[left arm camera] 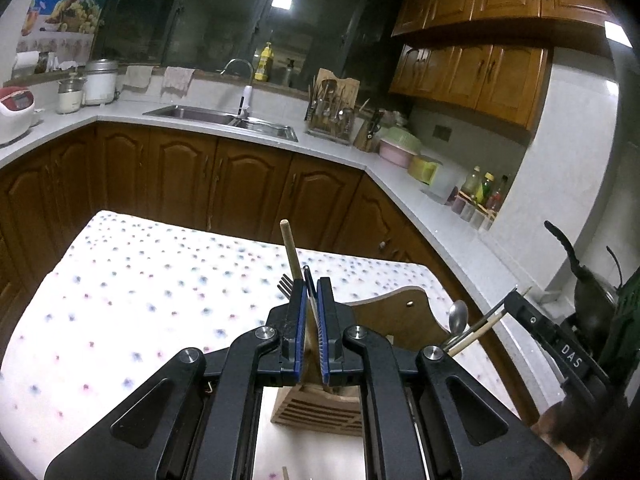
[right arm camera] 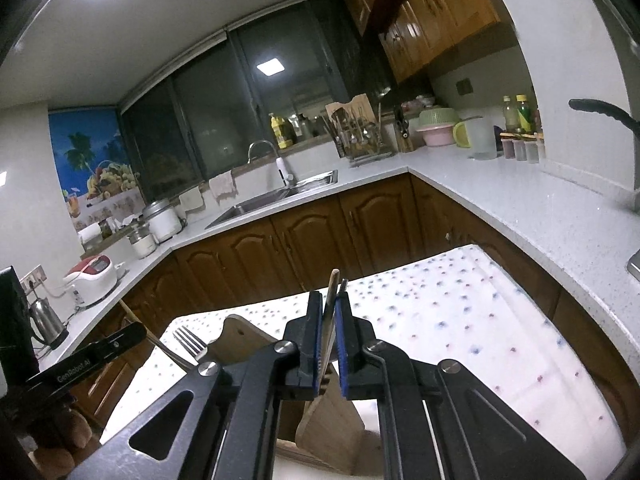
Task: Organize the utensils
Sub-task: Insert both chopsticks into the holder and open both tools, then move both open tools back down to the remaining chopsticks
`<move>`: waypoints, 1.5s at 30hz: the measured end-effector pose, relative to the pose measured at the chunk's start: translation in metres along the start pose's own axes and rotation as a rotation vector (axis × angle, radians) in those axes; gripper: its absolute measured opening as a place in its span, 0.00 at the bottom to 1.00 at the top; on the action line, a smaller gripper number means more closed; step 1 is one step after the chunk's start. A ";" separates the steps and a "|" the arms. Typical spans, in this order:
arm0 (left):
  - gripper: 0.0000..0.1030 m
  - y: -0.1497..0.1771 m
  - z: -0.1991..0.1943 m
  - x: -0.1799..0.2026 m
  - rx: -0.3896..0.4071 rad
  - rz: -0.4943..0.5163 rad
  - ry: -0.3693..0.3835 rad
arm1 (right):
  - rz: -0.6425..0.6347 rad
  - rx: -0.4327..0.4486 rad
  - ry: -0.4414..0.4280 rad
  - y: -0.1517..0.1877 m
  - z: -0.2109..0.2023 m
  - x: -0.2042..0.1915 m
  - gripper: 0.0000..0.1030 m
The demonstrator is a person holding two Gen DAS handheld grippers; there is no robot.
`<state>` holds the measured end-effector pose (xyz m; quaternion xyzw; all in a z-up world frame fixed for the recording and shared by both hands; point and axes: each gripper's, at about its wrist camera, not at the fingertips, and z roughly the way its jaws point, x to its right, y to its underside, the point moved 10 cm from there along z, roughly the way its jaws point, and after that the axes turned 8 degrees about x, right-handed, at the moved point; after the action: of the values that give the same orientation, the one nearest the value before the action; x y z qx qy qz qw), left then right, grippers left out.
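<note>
My left gripper (left arm camera: 311, 284) is shut on a bundle of utensils: a wooden stick (left arm camera: 291, 252), a fork (left arm camera: 285, 285) and a dark-handled piece (left arm camera: 309, 278), all pointing up and away. Right under it stands a wooden utensil holder (left arm camera: 316, 408) with slots and a tall back board (left arm camera: 384, 320). My right gripper (right arm camera: 329, 296) is shut on thin wooden and metal handles (right arm camera: 333, 286) above the same holder (right arm camera: 240, 336). From the left wrist, the right gripper (left arm camera: 514, 300) shows with chopsticks (left arm camera: 486, 326) and a spoon (left arm camera: 458, 316). From the right wrist, the left gripper (right arm camera: 138, 332) shows beside the fork (right arm camera: 188, 342).
The holder stands on a table with a dotted white cloth (left arm camera: 140, 300). Behind runs an L-shaped counter (right arm camera: 500, 196) with a sink (left arm camera: 224, 118), a dish rack of utensils (left arm camera: 332, 114), bowls, bottles, a rice cooker (right arm camera: 94, 276) and a kettle (right arm camera: 46, 322).
</note>
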<state>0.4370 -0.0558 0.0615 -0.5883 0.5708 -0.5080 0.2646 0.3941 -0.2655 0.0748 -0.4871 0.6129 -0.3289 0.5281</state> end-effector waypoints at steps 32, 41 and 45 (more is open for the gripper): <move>0.80 0.074 -0.129 -0.035 -0.039 -0.130 -0.029 | 0.179 0.014 -0.029 0.045 -0.126 0.030 0.93; 0.80 0.129 -0.137 -0.043 -0.133 -0.147 -0.051 | 0.138 -0.079 0.002 0.102 -0.153 0.035 0.93; 0.80 0.146 -0.139 -0.044 -0.162 -0.130 -0.063 | 0.096 -0.098 0.020 0.117 -0.162 0.036 0.93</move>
<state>0.2605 -0.0078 -0.0333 -0.6591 0.5620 -0.4577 0.2007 0.2093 -0.2819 -0.0074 -0.4791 0.6561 -0.2780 0.5126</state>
